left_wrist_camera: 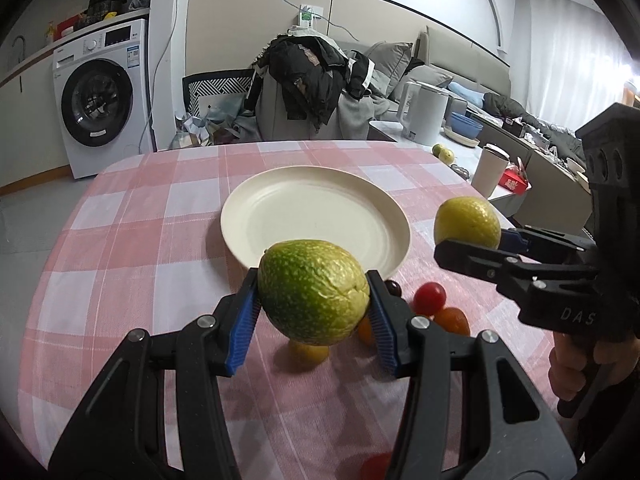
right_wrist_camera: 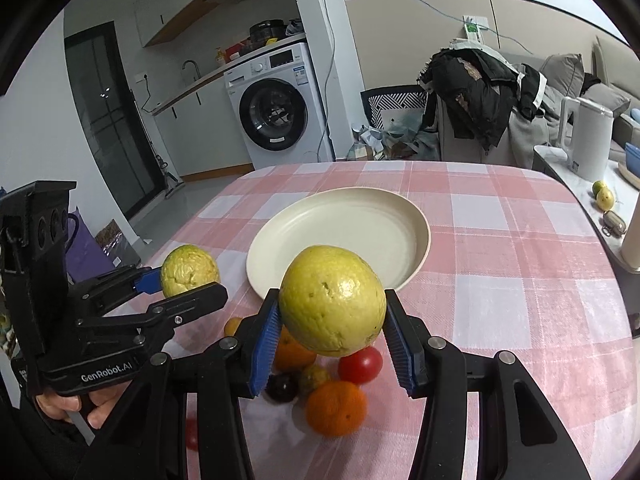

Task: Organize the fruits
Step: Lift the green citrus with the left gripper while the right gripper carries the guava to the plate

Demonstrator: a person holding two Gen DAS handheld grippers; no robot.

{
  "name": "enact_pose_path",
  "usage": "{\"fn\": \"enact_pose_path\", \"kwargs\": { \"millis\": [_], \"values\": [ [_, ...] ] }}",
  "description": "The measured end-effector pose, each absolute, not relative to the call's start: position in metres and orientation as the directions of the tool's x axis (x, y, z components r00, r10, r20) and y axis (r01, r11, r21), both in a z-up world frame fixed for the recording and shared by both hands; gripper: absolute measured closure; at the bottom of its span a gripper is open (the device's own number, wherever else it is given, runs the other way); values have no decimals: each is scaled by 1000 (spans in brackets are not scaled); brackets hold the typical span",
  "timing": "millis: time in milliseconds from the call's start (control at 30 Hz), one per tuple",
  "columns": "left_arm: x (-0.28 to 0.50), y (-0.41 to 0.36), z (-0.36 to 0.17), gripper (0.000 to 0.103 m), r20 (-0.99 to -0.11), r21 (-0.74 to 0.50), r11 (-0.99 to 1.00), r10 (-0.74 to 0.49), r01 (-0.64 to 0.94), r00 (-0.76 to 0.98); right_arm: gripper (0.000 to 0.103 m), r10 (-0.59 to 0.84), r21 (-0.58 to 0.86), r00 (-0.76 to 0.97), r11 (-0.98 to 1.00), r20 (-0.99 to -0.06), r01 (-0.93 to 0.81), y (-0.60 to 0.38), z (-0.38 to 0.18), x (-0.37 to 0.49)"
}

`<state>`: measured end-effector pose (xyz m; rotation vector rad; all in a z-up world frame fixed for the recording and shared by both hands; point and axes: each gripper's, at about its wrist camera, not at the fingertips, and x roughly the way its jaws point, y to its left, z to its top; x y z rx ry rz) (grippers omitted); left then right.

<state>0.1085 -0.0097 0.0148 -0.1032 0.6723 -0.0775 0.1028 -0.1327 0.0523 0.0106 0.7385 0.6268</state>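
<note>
While each claw clamps a fruit, left claw pinches green fruit, right claw yellow fruit.

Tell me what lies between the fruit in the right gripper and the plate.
Nothing: in the right wrist view only bare checked tablecloth separates the yellow-green fruit from the empty plate.

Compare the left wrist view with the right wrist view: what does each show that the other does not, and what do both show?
Only the left wrist view shows a white cup and a red box on the side counter.

Only the right wrist view shows a dark doorway, a tap and a purple bag.

Both show the empty plate on the pink checked cloth, the left gripper shut on a green fruit, the right gripper shut on a yellow fruit, and the washing machine.
</note>
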Motion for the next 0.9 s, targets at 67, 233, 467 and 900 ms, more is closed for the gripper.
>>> {"fn": "enact_pose_path", "kwargs": {
  "millis": [67, 233, 467, 900],
  "values": [
    [116, -10, 14, 55, -618, -122, 992, -109, 42, 779, 53, 538, 227, 560, 818, -630, -529, -131, 51, 108],
    [133, -11, 10, 55, -628, -108, 993, -99, 40, 772, 53, 533, 241, 571, 827, -625, -508, -128, 46, 119],
    [155, -12, 1, 55, -642, -106, 994, -91, 30, 761, 53, 485, 236, 589, 861, -647, -450, -124, 37, 145],
    [190, 3, -24, 55, -677, -111, 994, -67, -12, 733, 53, 481, 243, 551, 860, -681, -449, -117, 22, 169]
  ]
}}
